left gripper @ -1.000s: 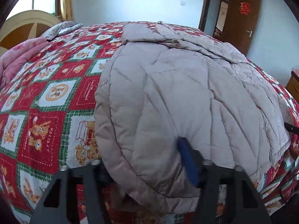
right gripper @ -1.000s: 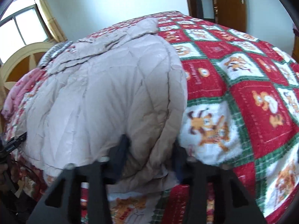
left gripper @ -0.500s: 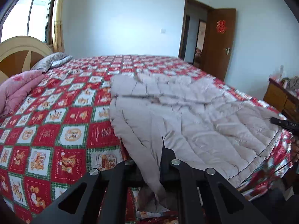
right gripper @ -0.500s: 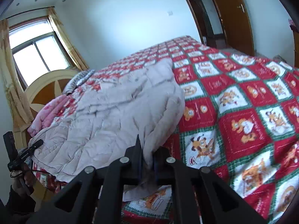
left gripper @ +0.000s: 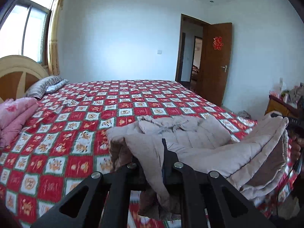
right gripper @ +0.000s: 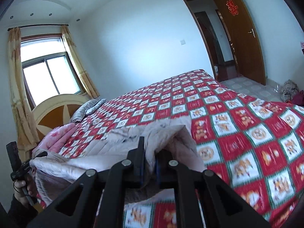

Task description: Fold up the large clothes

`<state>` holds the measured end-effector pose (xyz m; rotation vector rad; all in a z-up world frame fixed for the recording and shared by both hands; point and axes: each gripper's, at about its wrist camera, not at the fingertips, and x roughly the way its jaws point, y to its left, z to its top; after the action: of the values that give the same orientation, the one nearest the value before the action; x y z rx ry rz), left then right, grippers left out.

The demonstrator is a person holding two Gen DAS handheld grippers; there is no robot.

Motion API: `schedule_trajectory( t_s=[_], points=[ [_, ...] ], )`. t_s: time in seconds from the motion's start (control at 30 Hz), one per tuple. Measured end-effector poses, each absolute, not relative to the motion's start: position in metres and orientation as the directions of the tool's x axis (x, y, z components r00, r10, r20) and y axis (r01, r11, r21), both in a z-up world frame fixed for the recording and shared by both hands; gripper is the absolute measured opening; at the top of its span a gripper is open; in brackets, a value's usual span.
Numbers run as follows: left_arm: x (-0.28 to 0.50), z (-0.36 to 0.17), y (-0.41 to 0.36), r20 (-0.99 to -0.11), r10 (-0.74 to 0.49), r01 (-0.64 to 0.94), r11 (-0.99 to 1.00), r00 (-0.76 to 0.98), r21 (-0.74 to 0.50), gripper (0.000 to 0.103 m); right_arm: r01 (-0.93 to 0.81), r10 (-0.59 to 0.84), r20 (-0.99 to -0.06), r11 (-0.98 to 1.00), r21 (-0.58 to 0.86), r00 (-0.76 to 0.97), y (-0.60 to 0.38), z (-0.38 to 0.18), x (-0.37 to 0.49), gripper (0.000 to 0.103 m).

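A beige quilted jacket point(left gripper: 199, 133) lies across the near side of the bed, with its near edge raised off the cover. My left gripper point(left gripper: 150, 157) is shut on one end of that edge, and the cloth drapes over its fingers. My right gripper point(right gripper: 150, 152) is shut on the other end of the jacket point(right gripper: 117, 148). Fabric fills the gap between its blue pads. Each view shows the other gripper at its margin: the right gripper point(left gripper: 293, 122) and the left gripper point(right gripper: 36, 156), each held in a hand. The jacket's far part, with its drawstring, still rests on the bed.
The bed has a red and white checked cover point(left gripper: 76, 133). A folded pink quilt point(left gripper: 15, 114) and a striped pillow point(left gripper: 45, 85) lie near the headboard point(right gripper: 55, 112). An open wooden door point(left gripper: 216, 62) stands behind the bed. A dresser point(left gripper: 281, 106) is at the right.
Both grippers closed on the jacket's near edge and rose with it. The edge has come up off the bed, and both views now tilt up towards the room.
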<state>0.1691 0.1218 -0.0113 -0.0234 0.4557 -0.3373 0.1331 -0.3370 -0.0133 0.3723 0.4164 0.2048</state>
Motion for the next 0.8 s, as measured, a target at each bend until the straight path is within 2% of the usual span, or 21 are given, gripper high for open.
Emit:
schedule_trajectory(
  t_s=[0.07,0.23,0.4,0.57,0.67,0.73,0.8],
  points=[
    [0.204,-0.012,0.124,-0.436,-0.318,0.290,0.948,0.842,-0.132,0.013,-0.105,0.253,-0.360,0.918,0.382,0.898,-0.331,-0.011,0.164,0.010],
    [0.274,-0.020,0.117,-0.476,-0.250,0.215,0.968,0.843,-0.128,0.019,-0.039,0.189,-0.382,0.929,0.368,0.905,-0.330,-0.013,0.232,0.010],
    [0.330,-0.036,0.121,-0.512,-0.234,0.160,0.970,0.826,-0.185,0.027,0.040,0.136,-0.425,0.924,0.380,0.895,-0.341,-0.033,0.295,0.010],
    [0.388,-0.065,0.106,-0.600,-0.150,0.080,0.987,0.786,-0.141,0.028,0.132,0.045,-0.471,0.932,0.336,0.881,-0.331,-0.062,0.351,0.010],
    [0.422,-0.087,0.108,-0.652,-0.154,0.039,0.982,0.743,-0.187,0.029,0.184,0.005,-0.505,0.928,0.323,0.863,-0.329,-0.078,0.375,0.010],
    [0.437,-0.098,0.114,-0.659,-0.177,0.017,0.970,0.731,-0.242,0.034,0.217,-0.021,-0.525,0.925,0.313,0.851,-0.330,-0.088,0.390,0.011],
    [0.446,-0.102,0.119,-0.641,-0.206,0.005,0.954,0.740,-0.301,0.047,0.229,-0.025,-0.535,0.920,0.319,0.844,-0.331,-0.096,0.402,0.018]
  ],
)
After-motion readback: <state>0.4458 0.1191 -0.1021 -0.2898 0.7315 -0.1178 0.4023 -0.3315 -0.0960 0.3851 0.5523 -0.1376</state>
